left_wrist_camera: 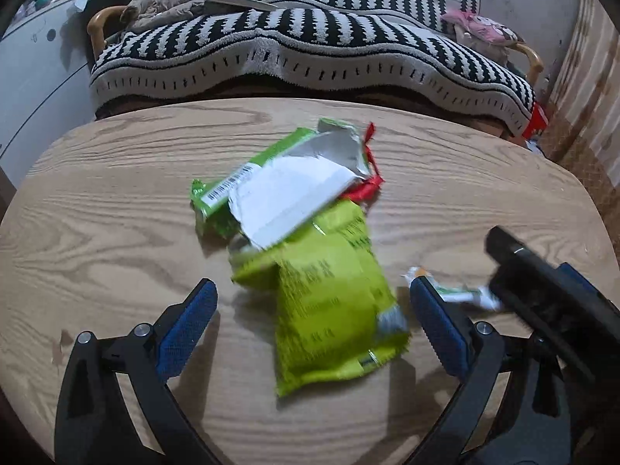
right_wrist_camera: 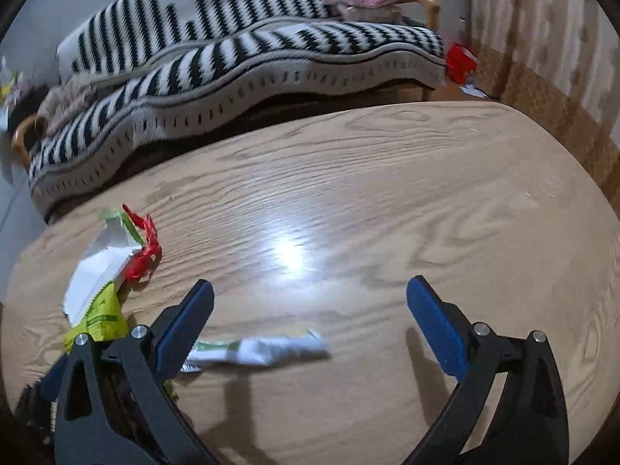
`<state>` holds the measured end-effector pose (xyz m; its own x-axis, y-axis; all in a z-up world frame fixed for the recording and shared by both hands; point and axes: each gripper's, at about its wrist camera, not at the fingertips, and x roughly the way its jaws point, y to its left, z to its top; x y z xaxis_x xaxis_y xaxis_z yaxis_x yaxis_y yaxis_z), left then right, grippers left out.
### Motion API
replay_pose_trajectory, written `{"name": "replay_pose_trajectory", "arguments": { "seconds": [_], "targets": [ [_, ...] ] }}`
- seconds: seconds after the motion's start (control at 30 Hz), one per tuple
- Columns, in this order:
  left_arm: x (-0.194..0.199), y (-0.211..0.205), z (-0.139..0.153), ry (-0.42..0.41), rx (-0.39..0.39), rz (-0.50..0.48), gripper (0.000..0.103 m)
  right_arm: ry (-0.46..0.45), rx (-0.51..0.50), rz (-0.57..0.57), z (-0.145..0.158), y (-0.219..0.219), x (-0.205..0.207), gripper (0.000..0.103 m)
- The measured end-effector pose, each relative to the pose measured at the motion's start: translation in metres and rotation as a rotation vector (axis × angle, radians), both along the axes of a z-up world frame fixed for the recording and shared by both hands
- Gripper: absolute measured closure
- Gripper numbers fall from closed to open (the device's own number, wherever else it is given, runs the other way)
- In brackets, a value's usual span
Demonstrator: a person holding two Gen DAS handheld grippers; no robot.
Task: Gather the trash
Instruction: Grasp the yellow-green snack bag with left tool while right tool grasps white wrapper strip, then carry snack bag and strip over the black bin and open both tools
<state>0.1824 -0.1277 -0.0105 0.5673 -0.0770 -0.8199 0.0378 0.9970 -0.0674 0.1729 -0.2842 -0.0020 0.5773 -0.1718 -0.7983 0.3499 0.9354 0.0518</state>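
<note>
Left hand-held gripper is released, jaws wide either side of the yellow-green bag on the bench. Right hand-held gripper is also released, w/ the white wrapper just below (blurred). Risk: slick bag may skid away, scattering the pile of wrappers behind.

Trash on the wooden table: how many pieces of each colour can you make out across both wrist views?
Green wrappers: 2, a yellow-green bag and a darker green wrapper.
White pieces: 2, a torn white sheet and a small white wrapper.
Red wrapper: 1.
Total: 5, though the overlapping pile may hide more.
</note>
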Motion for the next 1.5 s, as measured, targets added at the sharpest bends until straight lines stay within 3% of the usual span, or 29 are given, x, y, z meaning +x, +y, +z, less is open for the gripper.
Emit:
{"name": "replay_pose_trajectory", "arguments": {
  "seconds": [0.13,0.3,0.43,0.6,0.7,1.0,1.03,1.07,1.1,1.17,1.23,1.3,1.5],
  "targets": [
    [0.005,0.001,-0.007,-0.006,0.058,-0.023,0.006,0.048,0.022,0.030,-0.016,-0.002,0.005,0.007],
    [0.007,0.016,-0.011,0.009,0.056,0.007,0.006,0.044,0.009,0.124,-0.013,-0.011,0.001,0.007],
    [0.008,0.034,-0.012,0.017,0.065,0.053,0.006,0.008,0.003,0.273,-0.004,-0.017,-0.011,0.007],
    [0.007,0.037,-0.013,0.007,0.083,0.037,0.006,-0.019,-0.055,0.510,0.004,-0.008,-0.025,0.007],
    [0.008,0.036,-0.014,0.006,0.082,0.024,0.006,-0.030,-0.082,0.586,0.000,0.000,-0.028,0.007],
    [0.008,0.033,-0.012,0.027,0.077,-0.003,0.009,0.000,-0.130,0.672,-0.020,0.024,-0.024,0.011],
    [0.006,0.033,-0.011,0.022,0.079,0.002,0.020,0.004,-0.113,0.677,-0.020,0.026,-0.020,0.016],
    [0.005,0.033,-0.008,0.017,0.076,0.001,0.027,0.006,-0.069,0.689,-0.021,0.026,-0.017,0.027],
    [0.004,0.033,-0.005,0.017,0.072,-0.007,0.042,-0.003,-0.049,0.694,-0.021,0.027,-0.019,0.034],
    [0.001,0.034,-0.003,0.019,0.028,-0.016,0.047,0.009,-0.036,0.738,-0.017,0.035,-0.022,0.094],
    [-0.003,0.035,-0.001,0.024,-0.009,-0.015,0.054,0.026,-0.011,0.720,-0.016,0.036,-0.022,0.094],
    [-0.006,0.035,0.001,0.031,-0.036,-0.028,0.054,0.036,0.035,0.700,-0.015,0.034,-0.020,0.095],
    [-0.009,0.032,0.003,0.026,-0.028,-0.035,0.054,-0.001,0.074,0.631,-0.004,0.025,-0.018,0.095]
  ]
}}
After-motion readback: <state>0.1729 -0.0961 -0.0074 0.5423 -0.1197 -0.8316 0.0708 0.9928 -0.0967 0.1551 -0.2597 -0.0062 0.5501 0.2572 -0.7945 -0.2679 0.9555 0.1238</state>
